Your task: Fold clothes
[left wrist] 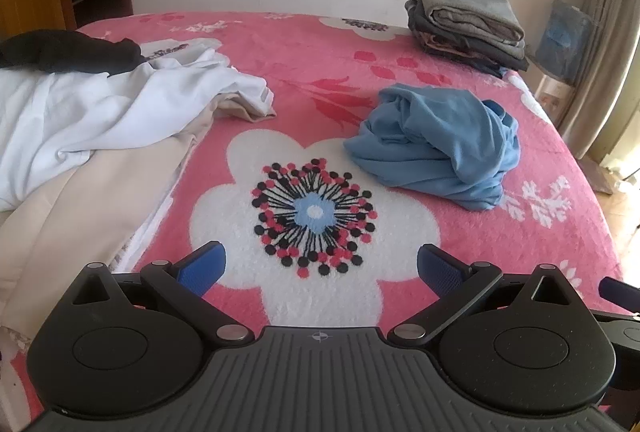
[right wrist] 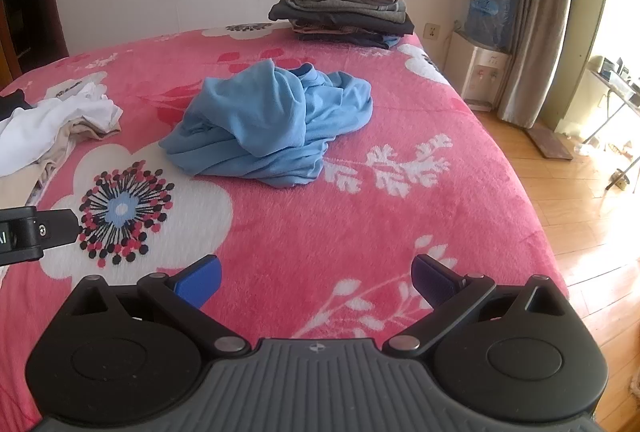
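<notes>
Both grippers hung low over the bed (left wrist: pixel 288 44), the left gripper (left wrist: pixel 320 268) and right gripper (right wrist: pixel 316 274) spread wide and empty, presumably readied for the crumpled blue shirt (left wrist: pixel 436 148), which lay well ahead of them. The folded stack (left wrist: pixel 468 24) sat at the far corner, likely kept clear of the working space. The left view showed more of the unfolded white garment (left wrist: pixel 80 116) (a black one beyond); only the right view showed the water dispenser (right wrist: pixel 482 72) and wooden floor (right wrist: pixel 580 216).
</notes>
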Demonstrator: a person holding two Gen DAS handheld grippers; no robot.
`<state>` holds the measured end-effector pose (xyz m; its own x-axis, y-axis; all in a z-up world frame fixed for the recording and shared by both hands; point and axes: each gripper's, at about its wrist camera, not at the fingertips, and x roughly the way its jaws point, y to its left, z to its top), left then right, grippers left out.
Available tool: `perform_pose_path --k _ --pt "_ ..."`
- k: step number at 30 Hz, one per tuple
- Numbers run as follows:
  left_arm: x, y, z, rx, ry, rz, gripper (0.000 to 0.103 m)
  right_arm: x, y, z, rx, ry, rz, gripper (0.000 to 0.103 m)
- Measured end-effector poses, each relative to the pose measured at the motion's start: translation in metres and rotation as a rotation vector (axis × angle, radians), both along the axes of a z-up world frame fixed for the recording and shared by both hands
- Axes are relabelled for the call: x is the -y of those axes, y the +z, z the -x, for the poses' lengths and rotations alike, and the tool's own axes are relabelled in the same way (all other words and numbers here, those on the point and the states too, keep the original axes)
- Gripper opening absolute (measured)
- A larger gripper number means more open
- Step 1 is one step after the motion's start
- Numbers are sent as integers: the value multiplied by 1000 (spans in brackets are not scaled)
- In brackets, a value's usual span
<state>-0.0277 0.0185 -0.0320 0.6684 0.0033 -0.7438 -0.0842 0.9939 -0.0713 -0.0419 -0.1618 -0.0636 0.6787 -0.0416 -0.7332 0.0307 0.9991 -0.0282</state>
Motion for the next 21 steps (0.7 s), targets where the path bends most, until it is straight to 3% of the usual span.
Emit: perform_pose_path --k 21 --pt "4 -6 -1 -43 -23 5 103 0 -1 0 -1 -1 3 103"
